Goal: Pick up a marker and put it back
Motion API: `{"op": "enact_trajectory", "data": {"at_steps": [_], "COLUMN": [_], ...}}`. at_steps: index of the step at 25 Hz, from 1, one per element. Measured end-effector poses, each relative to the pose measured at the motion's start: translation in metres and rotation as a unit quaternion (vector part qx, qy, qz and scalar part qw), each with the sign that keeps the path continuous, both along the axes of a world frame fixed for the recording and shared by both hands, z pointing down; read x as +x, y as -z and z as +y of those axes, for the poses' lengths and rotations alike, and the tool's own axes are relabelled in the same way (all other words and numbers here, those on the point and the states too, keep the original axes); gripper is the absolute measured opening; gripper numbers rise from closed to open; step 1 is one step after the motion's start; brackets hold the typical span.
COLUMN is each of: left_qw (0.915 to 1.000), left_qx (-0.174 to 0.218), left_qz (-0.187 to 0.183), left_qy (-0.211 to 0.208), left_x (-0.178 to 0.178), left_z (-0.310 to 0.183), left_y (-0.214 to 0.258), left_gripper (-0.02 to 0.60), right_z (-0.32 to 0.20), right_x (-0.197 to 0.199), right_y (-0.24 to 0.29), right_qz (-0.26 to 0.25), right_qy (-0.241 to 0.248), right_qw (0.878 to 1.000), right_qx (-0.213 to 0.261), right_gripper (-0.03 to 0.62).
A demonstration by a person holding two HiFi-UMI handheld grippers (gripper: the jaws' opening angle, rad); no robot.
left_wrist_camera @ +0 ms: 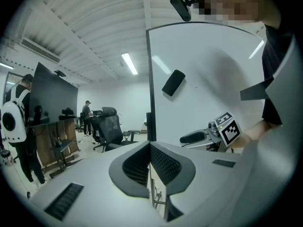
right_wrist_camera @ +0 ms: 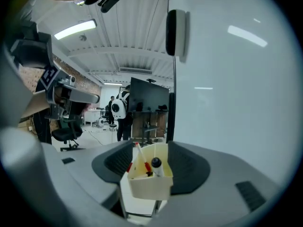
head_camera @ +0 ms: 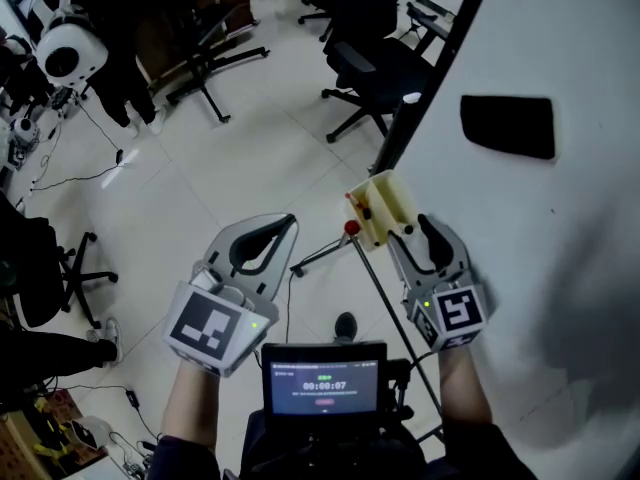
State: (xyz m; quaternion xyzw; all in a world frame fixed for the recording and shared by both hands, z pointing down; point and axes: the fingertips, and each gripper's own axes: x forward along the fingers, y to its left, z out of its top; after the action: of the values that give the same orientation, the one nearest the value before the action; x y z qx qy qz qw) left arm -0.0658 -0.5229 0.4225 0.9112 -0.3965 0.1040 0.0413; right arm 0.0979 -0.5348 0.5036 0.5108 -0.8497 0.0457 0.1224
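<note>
A cream marker holder [head_camera: 382, 208] hangs at the whiteboard's left edge. My right gripper [head_camera: 410, 230] is right at it, jaws open. In the right gripper view the holder [right_wrist_camera: 147, 183] sits low between the spread jaws of the right gripper [right_wrist_camera: 150, 148], and the pads stand clear of it. A black-capped marker [right_wrist_camera: 155, 165] and a red marker [right_wrist_camera: 140, 156] stand in the holder; nothing is held. My left gripper [head_camera: 288, 223] hovers left of the holder, shut and empty, and its jaws meet in the left gripper view [left_wrist_camera: 150, 148].
The whiteboard [head_camera: 540, 218] fills the right side and has a black eraser [head_camera: 507, 125] stuck on it. A red knob [head_camera: 352, 228] sits on the stand below the holder. Office chairs [head_camera: 375, 68] and cables lie on the floor behind. A small screen [head_camera: 323, 378] is at my chest.
</note>
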Motion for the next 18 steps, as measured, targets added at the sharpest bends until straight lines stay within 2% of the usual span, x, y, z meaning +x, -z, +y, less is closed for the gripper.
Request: {"op": "enact_trajectory", "data": {"at_steps": [6,11,13,15,18], "left_qw": [0.9999,0.9997,0.9996,0.9996,0.9996], "left_qx": [-0.009,-0.013,-0.014,-0.015,-0.018], "left_qz": [-0.006,-0.01,-0.01,-0.01,-0.008], "left_qy": [0.009,0.019,0.022,0.022,0.022], "left_x": [-0.009,-0.019,-0.021,-0.021,-0.02], "left_z": [0.004,0.007,0.008,0.01,0.015], "left_y": [-0.009,-0.011,-0.012,-0.015,-0.018], "left_gripper": [-0.003,-0.003,-0.003,-0.003,-0.003], "right_z": [-0.008,-0.011,-0.013,-0.016,-0.017], "right_x": [-0.003,-0.001,0.001,0.005,0.007], "right_y": [-0.032,-0.04,-0.041,-0.043,-0.044], "right_qz": [0.03,0.022,0.024,0.035,0.045], "right_qy": [-0.013,-0.024,-0.028,-0.038,-0.042], "right_qw": [0.999,0.999,0.999,0.999,0.998], "right_qx": [-0.016,-0.019,-0.014,-0.005,0.003], "right_gripper": [0.254,0.228,0.189,0.097,0.084]}}
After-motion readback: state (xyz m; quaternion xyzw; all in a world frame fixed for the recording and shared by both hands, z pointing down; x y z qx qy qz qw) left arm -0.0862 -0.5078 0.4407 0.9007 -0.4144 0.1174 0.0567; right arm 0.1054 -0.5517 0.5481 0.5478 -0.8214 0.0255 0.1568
